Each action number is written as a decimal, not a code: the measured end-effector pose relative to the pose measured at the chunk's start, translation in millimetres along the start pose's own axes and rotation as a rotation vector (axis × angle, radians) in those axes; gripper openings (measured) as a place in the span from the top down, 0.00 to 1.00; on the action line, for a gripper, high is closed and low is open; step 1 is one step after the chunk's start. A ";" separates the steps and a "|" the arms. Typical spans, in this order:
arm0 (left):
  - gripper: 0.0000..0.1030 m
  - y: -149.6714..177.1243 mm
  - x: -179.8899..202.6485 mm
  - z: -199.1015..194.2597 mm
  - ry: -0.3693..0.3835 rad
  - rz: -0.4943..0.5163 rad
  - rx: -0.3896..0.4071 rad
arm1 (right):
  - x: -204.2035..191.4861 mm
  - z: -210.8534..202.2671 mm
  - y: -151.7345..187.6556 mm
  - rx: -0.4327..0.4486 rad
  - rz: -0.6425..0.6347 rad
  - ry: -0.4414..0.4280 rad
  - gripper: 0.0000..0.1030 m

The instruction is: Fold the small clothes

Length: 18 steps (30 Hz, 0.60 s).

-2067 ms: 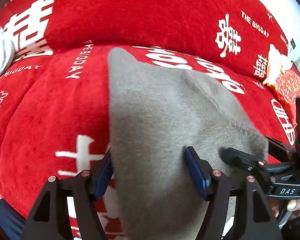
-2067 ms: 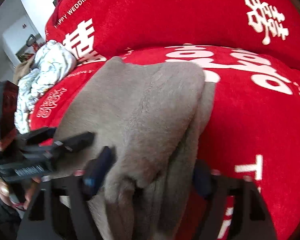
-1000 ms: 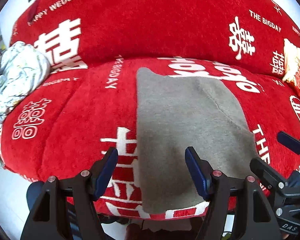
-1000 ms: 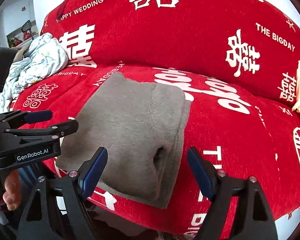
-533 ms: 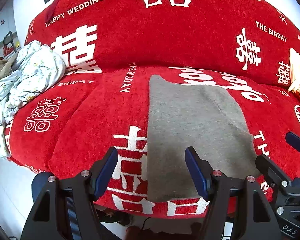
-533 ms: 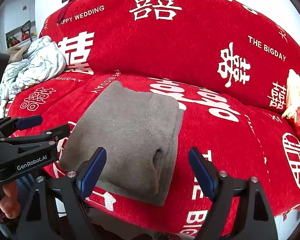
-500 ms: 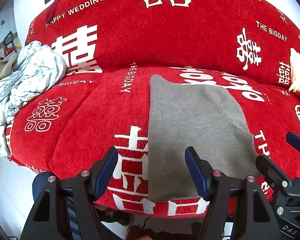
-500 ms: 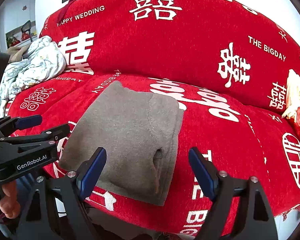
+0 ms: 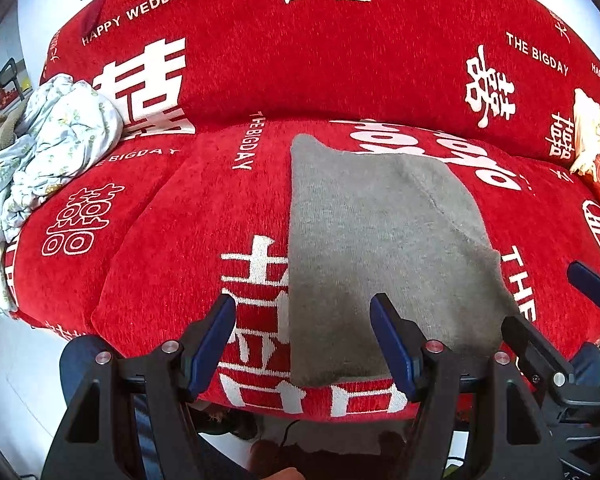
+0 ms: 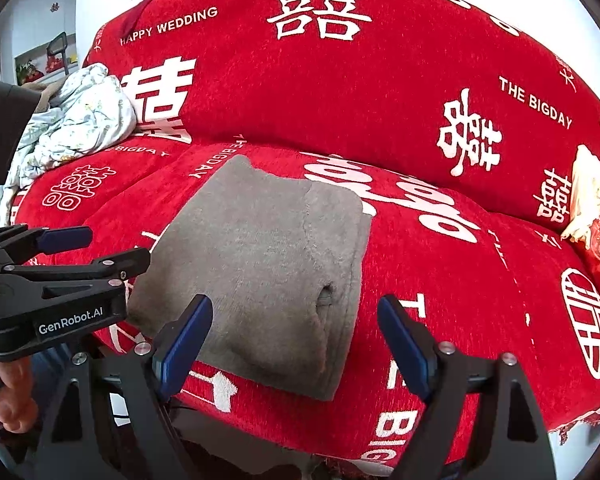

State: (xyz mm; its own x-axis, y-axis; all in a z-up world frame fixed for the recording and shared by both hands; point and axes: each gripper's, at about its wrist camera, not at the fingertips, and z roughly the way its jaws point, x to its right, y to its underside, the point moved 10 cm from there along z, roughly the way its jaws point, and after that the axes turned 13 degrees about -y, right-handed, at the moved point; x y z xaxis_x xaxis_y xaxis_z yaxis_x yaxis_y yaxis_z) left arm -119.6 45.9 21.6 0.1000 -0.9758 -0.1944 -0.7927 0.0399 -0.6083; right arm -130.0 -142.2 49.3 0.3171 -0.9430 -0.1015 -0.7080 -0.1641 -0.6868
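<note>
The red sofa cover is displaying "HAPPY WEDDING" and "THE BIGDAY" in white; the left gripper, at the frame's left edge, is showing "GenRobot.AI". The folded grey garment is lying flat at centre frame on the seat. Both the left gripper and right gripper are standing wide open, gripping nothing, hovering at the bottom edge

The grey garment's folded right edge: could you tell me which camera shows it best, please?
The right wrist view: the grey garment shows its stacked layers and a small pucker along that edge. The left wrist view shows the same garment flat from above, its layers hidden.
</note>
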 end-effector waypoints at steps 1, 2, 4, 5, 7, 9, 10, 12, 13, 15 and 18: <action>0.31 0.0 -0.5 -0.6 -0.001 -0.002 0.002 | -0.6 -0.4 -0.2 0.000 -0.002 0.002 0.16; 0.31 -0.2 -1.3 -1.2 -0.002 -0.004 0.004 | -1.3 -0.8 -0.4 0.000 -0.005 0.003 0.16; 0.31 -0.4 -2.9 -2.3 0.001 -0.011 0.005 | -2.6 -0.8 -0.4 0.000 -0.008 0.004 0.16; 0.31 -0.6 -4.3 -2.2 0.001 -0.015 0.003 | -3.3 -0.8 -0.2 -0.001 -0.008 0.004 0.16; 0.31 -0.1 -6.6 -2.0 0.003 -0.024 -0.001 | -4.3 -0.8 -0.1 -0.001 -0.010 0.004 0.16; 0.31 0.4 -8.1 -2.0 0.007 -0.028 -0.005 | -5.6 -1.2 0.0 -0.003 -0.015 0.006 0.16; 0.31 0.8 -8.4 -2.3 0.010 -0.030 -0.006 | -6.6 -2.1 0.0 -0.002 -0.018 0.009 0.16; 0.31 1.0 -9.0 -3.7 0.012 -0.032 -0.004 | -8.7 -3.9 -0.6 0.001 -0.023 0.012 0.16; 0.31 1.0 -9.2 -4.2 0.012 -0.031 -0.002 | -9.6 -4.9 -0.9 0.004 -0.026 0.012 0.16; 0.31 1.0 -9.6 -5.5 0.012 -0.032 0.002 | -11.0 -5.9 -1.3 0.005 -0.029 0.015 0.16; 0.31 0.2 -9.9 -6.4 0.014 -0.032 0.005 | -11.2 -5.9 -1.8 0.003 -0.033 0.014 0.15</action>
State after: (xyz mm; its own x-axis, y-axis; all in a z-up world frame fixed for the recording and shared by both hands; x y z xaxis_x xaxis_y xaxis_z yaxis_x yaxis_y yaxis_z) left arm -124.6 54.2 28.3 0.1172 -0.9795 -0.1640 -0.7862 0.0093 -0.6179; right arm -136.1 -133.1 55.9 0.3312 -0.9410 -0.0689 -0.6954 -0.1941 -0.6919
